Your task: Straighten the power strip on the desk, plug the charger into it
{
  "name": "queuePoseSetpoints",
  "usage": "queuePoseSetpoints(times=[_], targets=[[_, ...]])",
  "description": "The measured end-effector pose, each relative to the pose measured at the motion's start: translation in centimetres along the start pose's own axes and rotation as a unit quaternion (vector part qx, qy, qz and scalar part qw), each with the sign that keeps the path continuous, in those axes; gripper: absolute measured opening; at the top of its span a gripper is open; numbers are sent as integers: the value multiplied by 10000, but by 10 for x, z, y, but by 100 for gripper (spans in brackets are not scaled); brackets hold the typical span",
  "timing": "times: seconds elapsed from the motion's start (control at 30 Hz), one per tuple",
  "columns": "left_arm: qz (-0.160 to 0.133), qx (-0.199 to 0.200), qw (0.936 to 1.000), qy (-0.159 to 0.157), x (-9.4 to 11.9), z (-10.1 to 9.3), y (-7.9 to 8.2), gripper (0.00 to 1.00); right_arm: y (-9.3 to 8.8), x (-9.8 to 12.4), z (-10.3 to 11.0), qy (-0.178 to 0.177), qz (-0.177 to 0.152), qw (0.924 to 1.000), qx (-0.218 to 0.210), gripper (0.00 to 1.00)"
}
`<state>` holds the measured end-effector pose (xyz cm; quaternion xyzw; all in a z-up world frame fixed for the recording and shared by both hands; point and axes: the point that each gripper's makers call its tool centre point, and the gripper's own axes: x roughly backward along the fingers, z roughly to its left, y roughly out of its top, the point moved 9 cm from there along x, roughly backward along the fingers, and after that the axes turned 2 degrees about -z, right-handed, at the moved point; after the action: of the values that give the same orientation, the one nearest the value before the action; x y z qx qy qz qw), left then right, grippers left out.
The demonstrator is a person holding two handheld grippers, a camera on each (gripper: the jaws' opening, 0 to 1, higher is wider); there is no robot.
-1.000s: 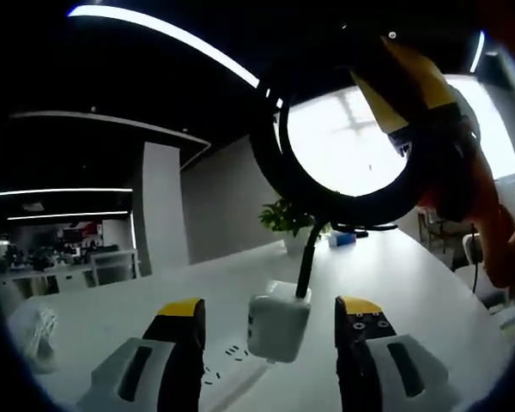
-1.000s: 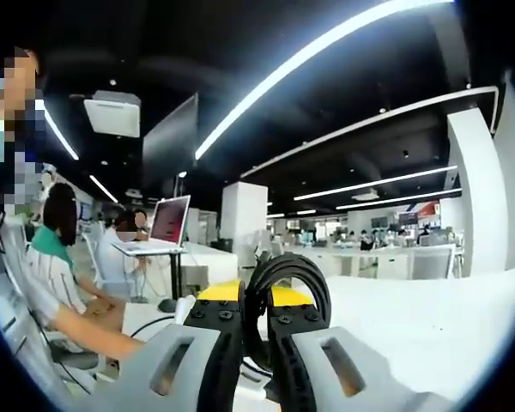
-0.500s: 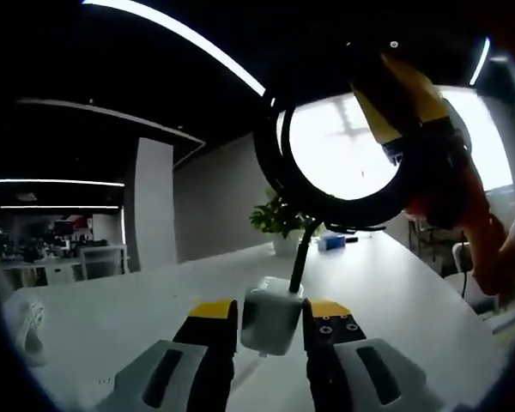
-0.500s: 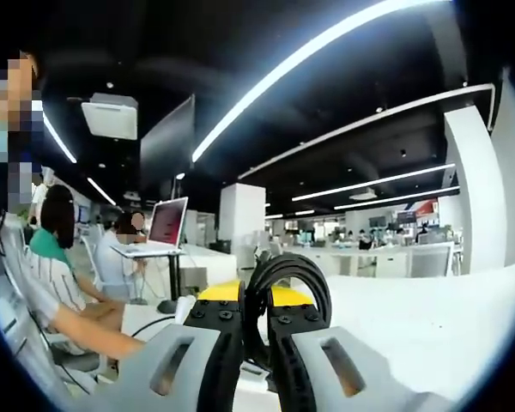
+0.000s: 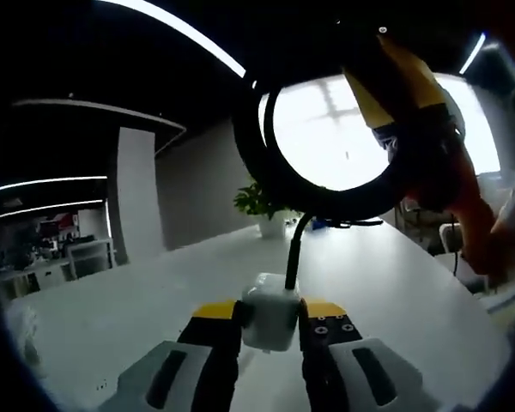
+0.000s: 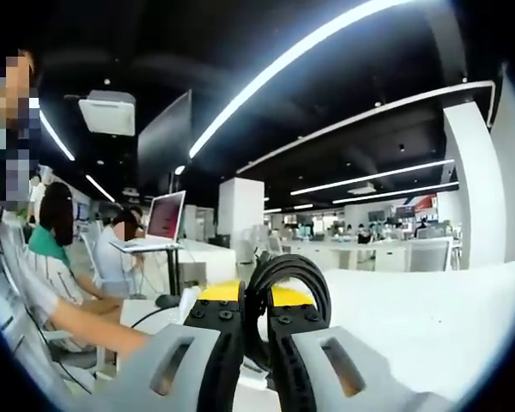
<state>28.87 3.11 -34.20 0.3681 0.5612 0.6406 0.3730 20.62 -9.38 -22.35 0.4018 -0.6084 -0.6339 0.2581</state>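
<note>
A white charger cube (image 5: 270,302) sits between the yellow-tipped jaws of my left gripper (image 5: 270,312), which is shut on it just above the white desk (image 5: 386,292). The charger's black cable (image 5: 291,251) rises from its top and curls into a large ring. At the upper right, my right gripper (image 5: 396,84) holds that ring. In the right gripper view, my right gripper (image 6: 257,314) is shut on the looped black cable (image 6: 297,269). The power strip is hidden under the left jaws.
A potted plant (image 5: 257,202) stands at the far end of the desk, before a bright window. In the right gripper view, people sit to the left near a laptop (image 6: 166,220) on a stand. The white desk (image 6: 421,313) stretches to the right.
The left jaws, open on either side of the charger a second ago, have closed on it and moved slightly. The right gripper still holds the cable loop.
</note>
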Motion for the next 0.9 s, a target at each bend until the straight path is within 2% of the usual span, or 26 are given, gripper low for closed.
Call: queuePoseSetpoints(times=[0.3, 0.5, 0.9], targets=[[244, -161, 9992, -267, -2, 10, 2, 24, -3, -2, -3, -14, 10, 10000, -22, 7], [367, -199, 9975, -572, -4, 19, 1, 24, -4, -8, -9, 0, 95, 10000, 0, 7], [415, -263, 9938, -997, -10, 48, -1, 23, -7, -22, -25, 66, 177, 9998, -27, 7]])
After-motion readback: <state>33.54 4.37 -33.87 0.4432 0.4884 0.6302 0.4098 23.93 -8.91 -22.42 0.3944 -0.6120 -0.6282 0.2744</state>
